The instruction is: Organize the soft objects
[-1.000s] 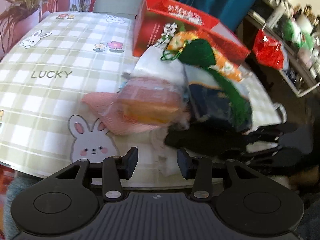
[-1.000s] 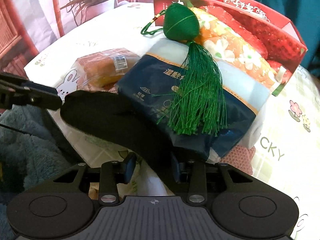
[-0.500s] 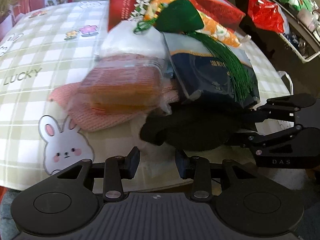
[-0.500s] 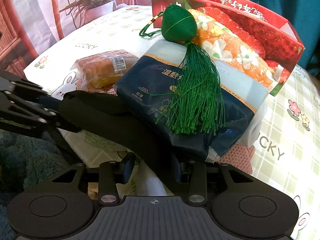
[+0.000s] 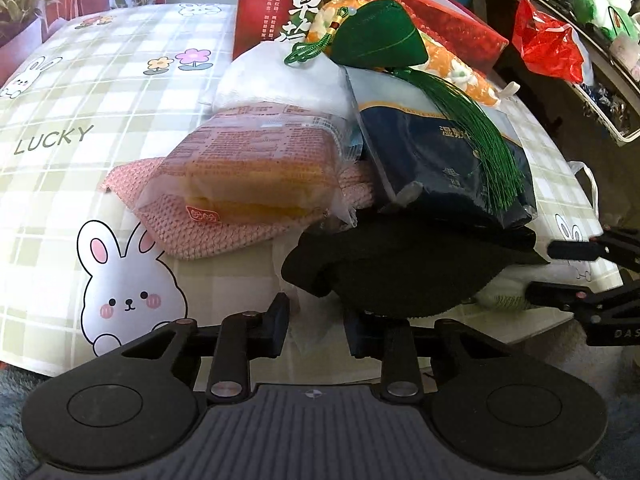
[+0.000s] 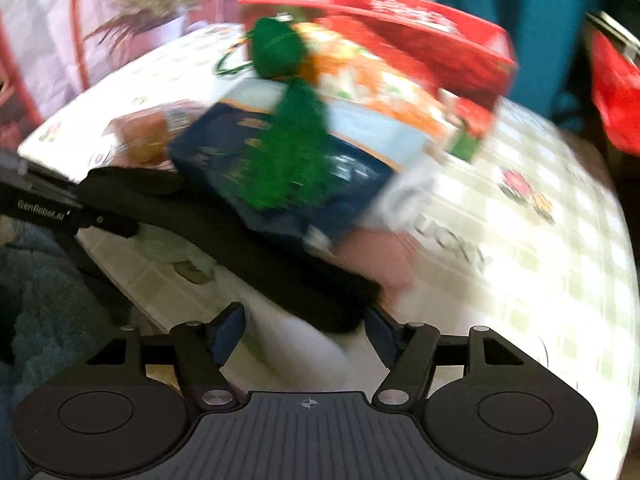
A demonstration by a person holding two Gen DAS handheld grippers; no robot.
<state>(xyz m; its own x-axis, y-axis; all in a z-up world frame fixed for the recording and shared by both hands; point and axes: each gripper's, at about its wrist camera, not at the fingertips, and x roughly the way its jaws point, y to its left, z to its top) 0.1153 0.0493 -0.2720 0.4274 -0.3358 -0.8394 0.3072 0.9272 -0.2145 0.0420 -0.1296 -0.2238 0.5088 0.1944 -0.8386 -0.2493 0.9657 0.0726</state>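
**Soft things in a heap by the red box**

Heap of soft things sits on my checked tablecloth, right in front of the red box. I use the box as my landmark. A green pouch with a tassel leans on an orange flowered bag at the box's open side. Just in front of the box lies a dark blue packet with the tassel draped over it. Beside that packet is wrapped bread, resting on a pink knit cloth. Nearest to me, farthest from the box, is a black cloth.

My left gripper has its jaws apart, with the black cloth's edge just above them. My right gripper is spread wide and grips nothing; the black cloth lies between its fingers. That view is blurred.
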